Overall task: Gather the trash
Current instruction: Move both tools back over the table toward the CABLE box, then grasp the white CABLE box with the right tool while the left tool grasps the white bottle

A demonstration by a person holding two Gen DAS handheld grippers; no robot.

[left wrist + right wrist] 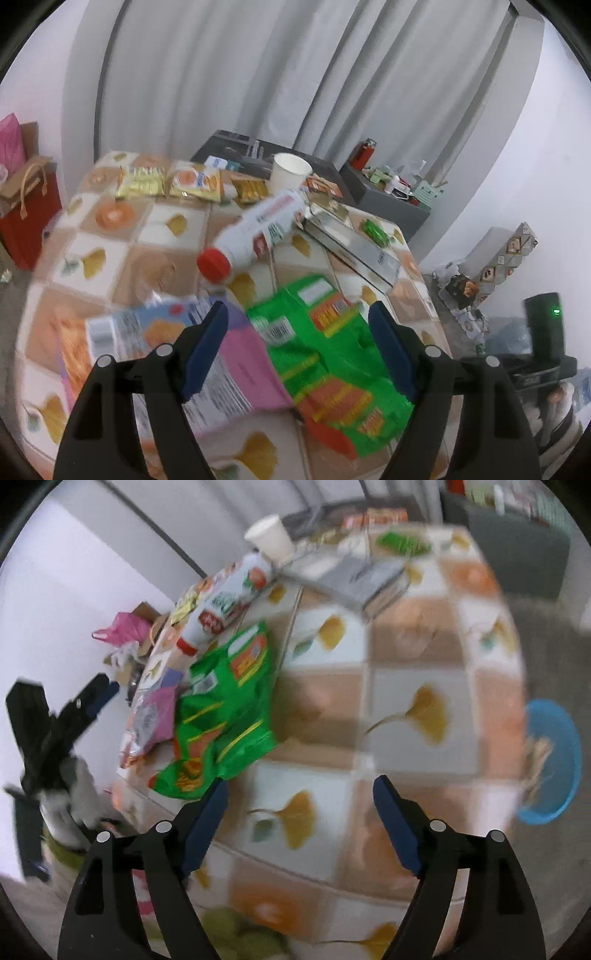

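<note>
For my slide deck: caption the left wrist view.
Open left gripper above a green snack bag and pink packet on a leaf-patterned table, white bottle lying behind.

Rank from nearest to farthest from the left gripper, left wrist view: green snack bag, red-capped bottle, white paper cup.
1. Green snack bag: lies on the table directly beneath the open left gripper, toward its right finger.
2. Red-capped bottle: lying on its side mid-table, cap pointing toward the gripper.
3. White paper cup: upright at the table's far edge, behind the bottle.
</note>
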